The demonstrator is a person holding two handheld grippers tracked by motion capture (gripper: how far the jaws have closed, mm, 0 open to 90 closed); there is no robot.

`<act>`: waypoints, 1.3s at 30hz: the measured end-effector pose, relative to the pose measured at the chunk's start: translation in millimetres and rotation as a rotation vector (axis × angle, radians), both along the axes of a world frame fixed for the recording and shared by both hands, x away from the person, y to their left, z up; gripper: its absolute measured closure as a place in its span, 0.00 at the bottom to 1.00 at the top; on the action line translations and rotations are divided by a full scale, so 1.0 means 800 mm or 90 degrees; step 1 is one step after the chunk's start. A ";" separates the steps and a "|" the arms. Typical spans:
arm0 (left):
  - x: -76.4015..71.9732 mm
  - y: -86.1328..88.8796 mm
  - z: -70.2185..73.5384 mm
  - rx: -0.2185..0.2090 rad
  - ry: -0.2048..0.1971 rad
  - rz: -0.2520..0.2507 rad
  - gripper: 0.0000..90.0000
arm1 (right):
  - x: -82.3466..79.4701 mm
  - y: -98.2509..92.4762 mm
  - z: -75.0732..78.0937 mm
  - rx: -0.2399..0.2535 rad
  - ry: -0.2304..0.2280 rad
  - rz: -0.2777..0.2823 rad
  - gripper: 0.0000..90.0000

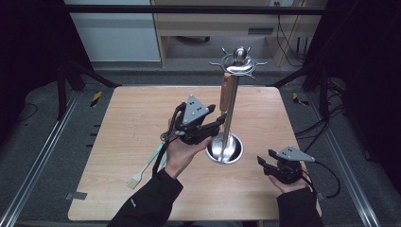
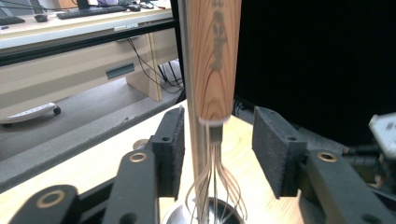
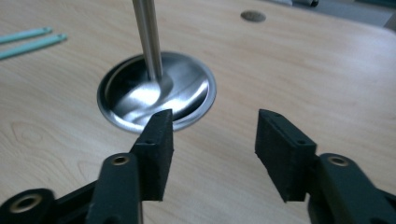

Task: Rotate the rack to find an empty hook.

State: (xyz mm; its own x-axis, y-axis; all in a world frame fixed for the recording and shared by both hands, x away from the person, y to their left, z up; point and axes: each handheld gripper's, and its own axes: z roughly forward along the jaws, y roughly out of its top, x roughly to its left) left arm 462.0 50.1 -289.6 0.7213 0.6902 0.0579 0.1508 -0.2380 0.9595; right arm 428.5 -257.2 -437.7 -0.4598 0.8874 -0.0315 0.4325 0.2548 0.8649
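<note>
Left gripper (image 1: 218, 124) sits at the centre of the high view, right up against the utensil stand (image 1: 226, 150), and it is released: in the left gripper view both pads stand clear of the wooden-handled whisk (image 2: 214, 70), which hangs between them with gaps either side. The whisk dangles from the hook ring (image 1: 239, 63) at the top of the stand, its wires just above the steel base dish. Right gripper (image 1: 265, 161), lower right, hovers empty and spread over the desk (image 1: 132, 123), apart from the dish.

The risk here, I'd say: a sideways drag of the left gripper could catch the handle, swing the whisk off its hook or rock the stand. A pale green brush (image 1: 146, 166) lies lower left, untouched.

There's dark printing down the wooden handle, too blurred to read.
</note>
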 end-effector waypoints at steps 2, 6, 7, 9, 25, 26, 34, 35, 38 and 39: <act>-0.002 0.006 -0.002 0.006 0.002 -0.002 0.56 | 0.000 0.000 0.003 0.002 -0.008 0.002 0.59; -0.011 0.032 -0.020 0.038 0.012 -0.005 0.54 | -0.007 0.000 0.032 0.033 -0.055 -0.006 0.78; -0.012 0.038 -0.025 0.040 0.023 -0.011 0.54 | -0.008 0.000 0.036 0.036 -0.061 -0.007 0.82; -0.014 0.052 -0.037 0.040 0.040 -0.009 0.53 | -0.011 -0.001 0.044 0.047 -0.077 -0.009 0.88; -0.030 0.170 -0.116 0.055 0.093 0.055 0.50 | -0.012 0.008 0.083 0.084 -0.106 -0.001 1.00; -0.031 0.177 -0.122 0.056 0.092 0.062 0.50 | -0.011 0.010 0.087 0.085 -0.111 0.001 1.00; -0.035 0.224 -0.169 0.097 0.146 0.118 0.48 | -0.009 0.025 0.117 0.106 -0.140 0.012 1.00; -0.035 0.224 -0.169 0.097 0.146 0.118 0.48 | -0.009 0.025 0.117 0.106 -0.140 0.012 1.00; -0.038 0.238 -0.185 0.106 0.164 0.132 0.47 | -0.007 0.030 0.128 0.113 -0.151 0.015 1.00; -0.040 0.247 -0.194 0.104 0.172 0.142 0.47 | -0.005 0.032 0.136 0.114 -0.159 0.016 1.00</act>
State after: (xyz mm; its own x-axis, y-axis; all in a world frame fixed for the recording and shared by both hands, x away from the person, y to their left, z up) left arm 429.9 247.4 -444.6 0.5586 0.8294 0.0078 0.4588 -0.3168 0.8302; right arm 424.3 -231.2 -329.1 -0.4795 0.8775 0.0092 0.1956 0.0967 0.9759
